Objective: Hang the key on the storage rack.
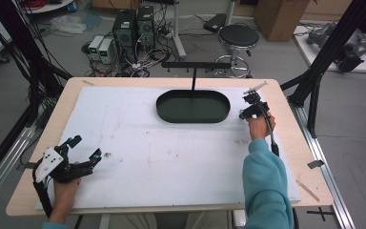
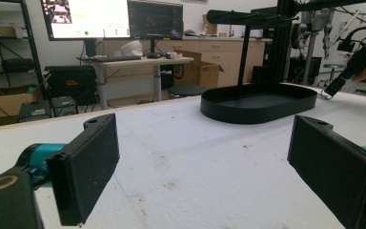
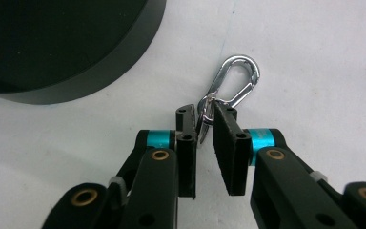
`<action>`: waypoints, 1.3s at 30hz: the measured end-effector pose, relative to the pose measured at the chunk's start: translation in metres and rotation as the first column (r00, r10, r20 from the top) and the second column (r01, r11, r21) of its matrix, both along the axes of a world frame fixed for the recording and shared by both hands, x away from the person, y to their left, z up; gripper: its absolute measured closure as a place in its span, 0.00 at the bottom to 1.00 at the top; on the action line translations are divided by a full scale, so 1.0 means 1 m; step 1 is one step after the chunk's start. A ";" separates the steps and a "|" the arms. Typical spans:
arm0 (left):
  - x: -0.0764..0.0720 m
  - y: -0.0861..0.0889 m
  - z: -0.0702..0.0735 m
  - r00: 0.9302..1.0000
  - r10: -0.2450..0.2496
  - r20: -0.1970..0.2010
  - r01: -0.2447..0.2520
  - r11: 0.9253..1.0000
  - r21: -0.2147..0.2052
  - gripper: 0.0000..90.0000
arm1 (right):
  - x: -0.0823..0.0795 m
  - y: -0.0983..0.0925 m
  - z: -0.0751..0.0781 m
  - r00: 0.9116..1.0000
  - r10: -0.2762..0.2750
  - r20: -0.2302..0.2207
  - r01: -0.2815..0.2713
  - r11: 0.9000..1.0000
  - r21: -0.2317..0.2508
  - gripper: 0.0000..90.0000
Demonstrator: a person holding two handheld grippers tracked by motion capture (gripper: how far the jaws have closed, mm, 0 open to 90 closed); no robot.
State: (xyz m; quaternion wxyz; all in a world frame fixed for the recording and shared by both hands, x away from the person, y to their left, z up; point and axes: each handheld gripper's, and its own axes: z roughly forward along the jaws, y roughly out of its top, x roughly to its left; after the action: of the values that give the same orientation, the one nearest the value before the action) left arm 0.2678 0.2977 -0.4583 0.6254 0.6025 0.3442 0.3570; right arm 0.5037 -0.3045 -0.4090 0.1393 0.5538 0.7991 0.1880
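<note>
Silver carabiner [image 3: 232,81] in right gripper [image 3: 205,117], beside tray [image 3: 100,71] edge.

A pale wooden table [image 1: 286,119] carried a white foam sheet [image 1: 138,143] over most of its top. On the sheet lay a black oval tray [image 1: 193,106] at the far side and, just right of it, a silver metal carabiner [image 3: 233,83].

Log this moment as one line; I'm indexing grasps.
right tool: closing on carabiner | left tool: open, idle | tray: empty
</note>
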 end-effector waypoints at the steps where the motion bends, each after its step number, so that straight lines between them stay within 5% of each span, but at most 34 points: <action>1: 0.000 0.000 0.000 1.000 0.000 0.000 0.000 1.000 0.000 0.12 | 0.000 0.000 0.000 1.000 0.000 0.000 0.000 1.000 0.000 0.90; 27: 0.000 0.000 0.000 1.000 -0.001 -0.001 0.001 1.000 0.001 0.12 | 0.001 -0.008 0.001 1.000 -0.009 0.003 0.009 0.999 0.031 1.00; 34: 0.000 0.000 0.000 1.000 0.000 -0.002 0.000 1.000 0.000 0.12 | -0.005 -0.012 0.015 0.998 -0.017 0.057 0.011 0.993 0.113 1.00; 39: 0.000 0.000 0.000 1.000 0.000 0.000 0.000 1.000 0.000 0.12 | -0.012 -0.016 0.029 0.992 0.022 0.121 -0.042 0.986 0.164 1.00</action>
State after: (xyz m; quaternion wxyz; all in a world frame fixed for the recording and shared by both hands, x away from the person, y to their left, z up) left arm 0.2678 0.2977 -0.4583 0.6253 0.6025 0.3441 0.3571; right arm 0.4917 -0.3201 -0.3797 0.1367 0.5386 0.7796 0.2889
